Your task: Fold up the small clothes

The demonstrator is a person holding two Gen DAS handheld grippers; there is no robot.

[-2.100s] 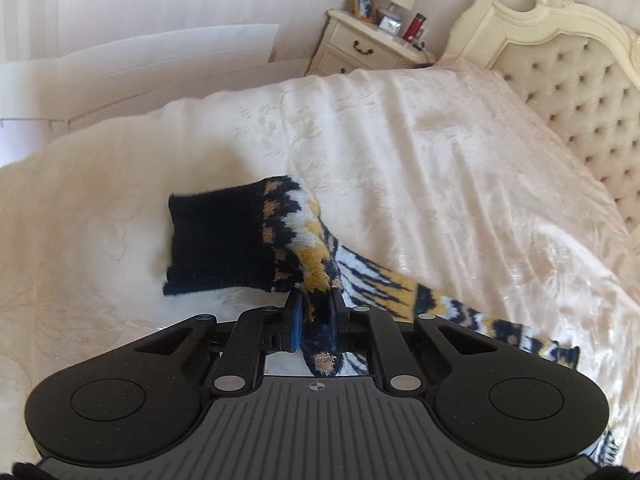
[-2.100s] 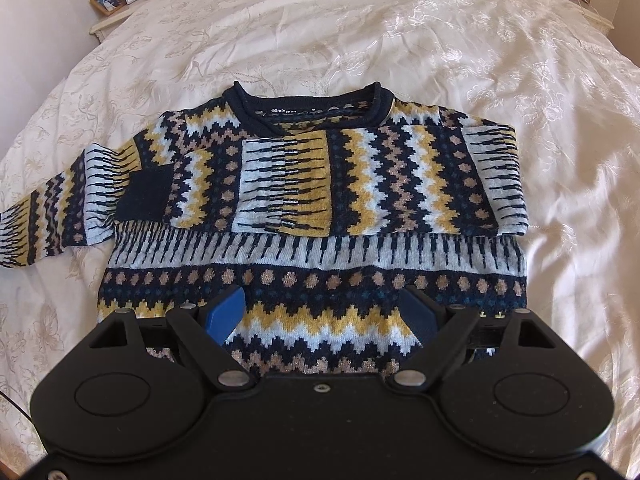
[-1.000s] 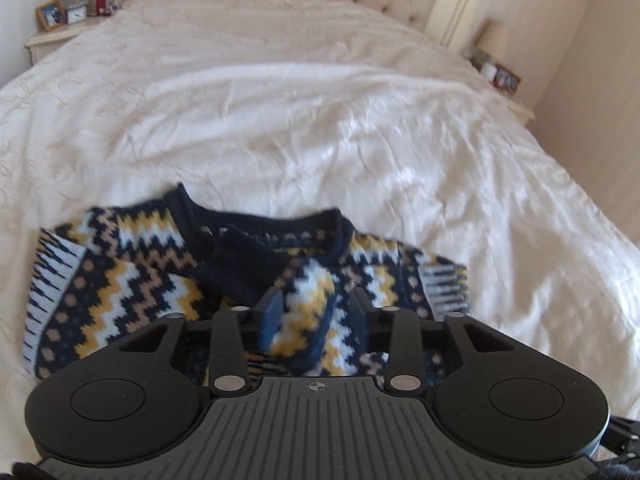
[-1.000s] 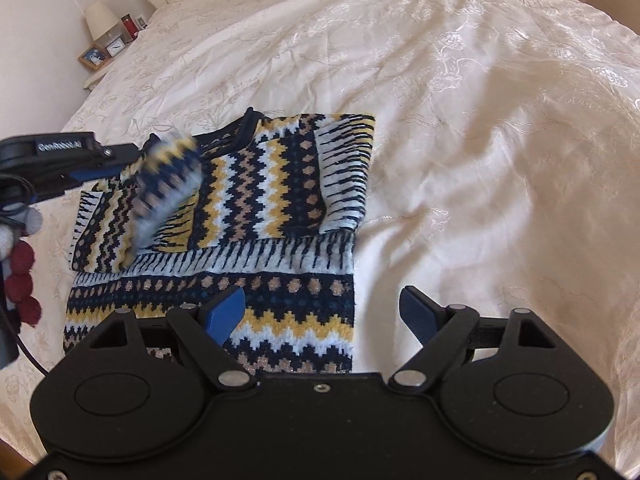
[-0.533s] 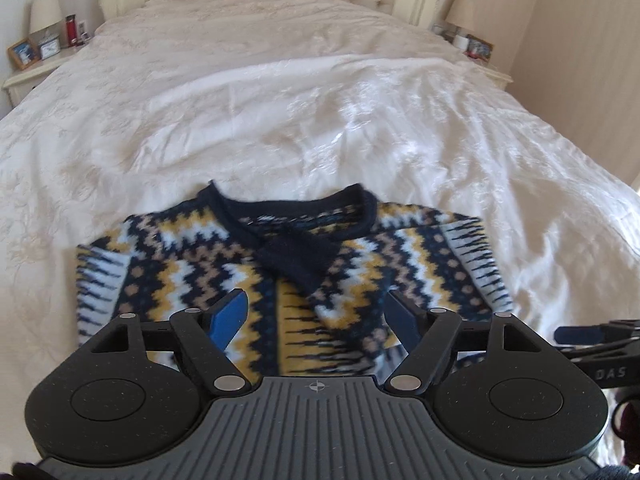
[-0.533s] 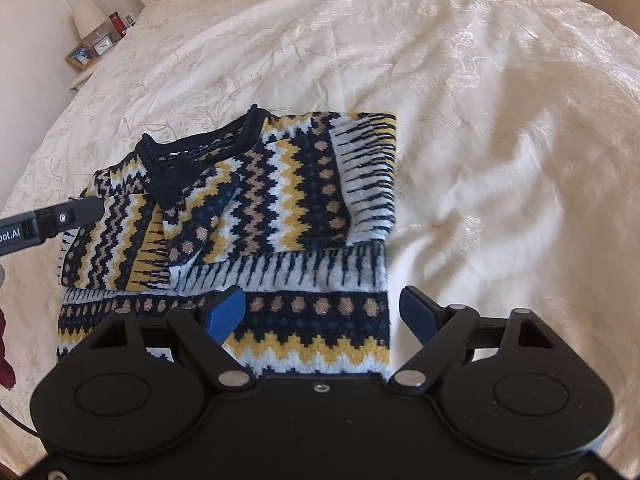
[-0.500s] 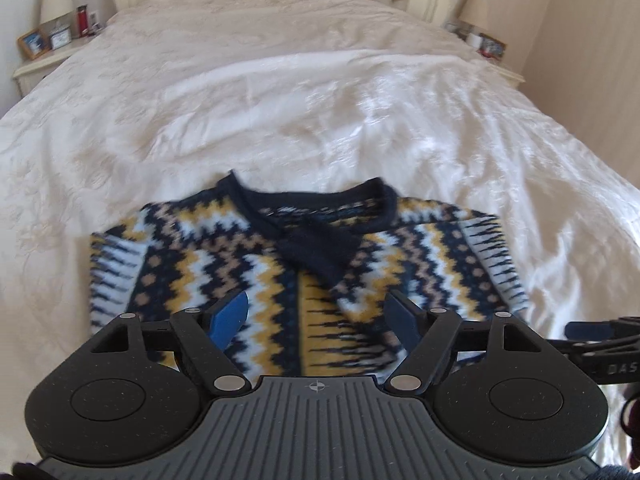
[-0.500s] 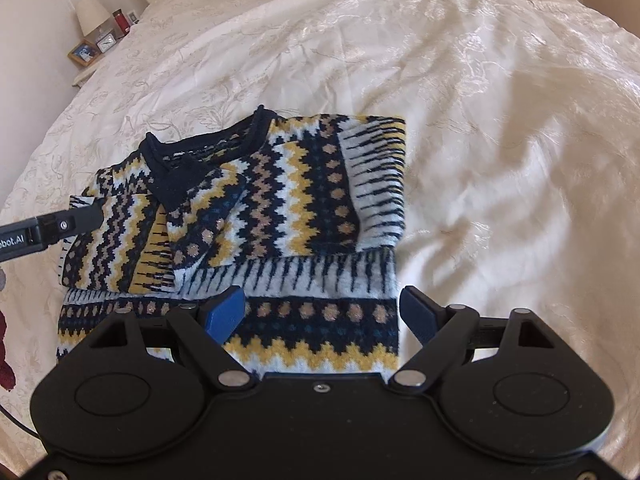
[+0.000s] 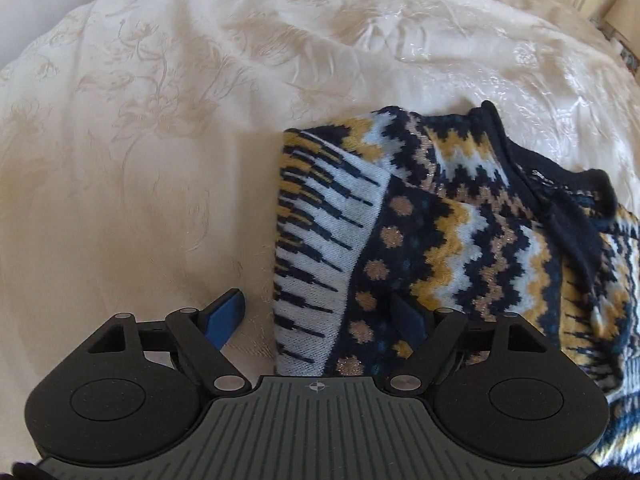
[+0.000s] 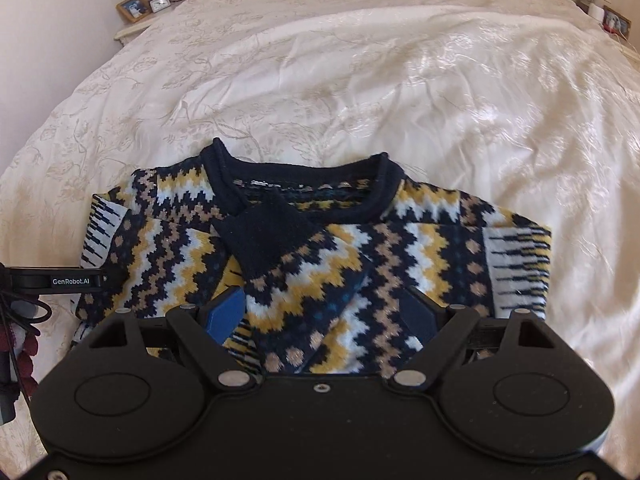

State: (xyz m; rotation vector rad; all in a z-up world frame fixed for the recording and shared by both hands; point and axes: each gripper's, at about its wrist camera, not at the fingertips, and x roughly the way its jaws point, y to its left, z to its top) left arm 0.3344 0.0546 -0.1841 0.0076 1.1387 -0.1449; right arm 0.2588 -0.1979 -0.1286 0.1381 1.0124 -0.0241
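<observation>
A knitted sweater (image 10: 360,264) in navy, yellow, white and tan zigzags lies flat on the cream bedspread (image 10: 360,80), collar away from me. Both sleeves are folded across the chest, and a navy cuff (image 10: 264,240) rests just below the collar. My right gripper (image 10: 322,296) hovers open over the sweater's lower middle, holding nothing. My left gripper (image 9: 316,300) is open at the sweater's (image 9: 440,232) left folded edge. Its blue left finger (image 9: 226,316) is over bare bedspread and the other finger is over the knit.
The bedspread (image 9: 140,140) stretches bare to the left and beyond the collar. A nightstand (image 10: 132,26) with a photo frame, clock and lamp stands at the far left. Another photo frame (image 10: 616,20) stands at the far right. The left tool's labelled bar (image 10: 60,281) shows at the left edge.
My left gripper carried the sleeve over the chest, let go and opened, then dropped to the sweater's left edge. My right gripper stayed open and moved in over the sweater.
</observation>
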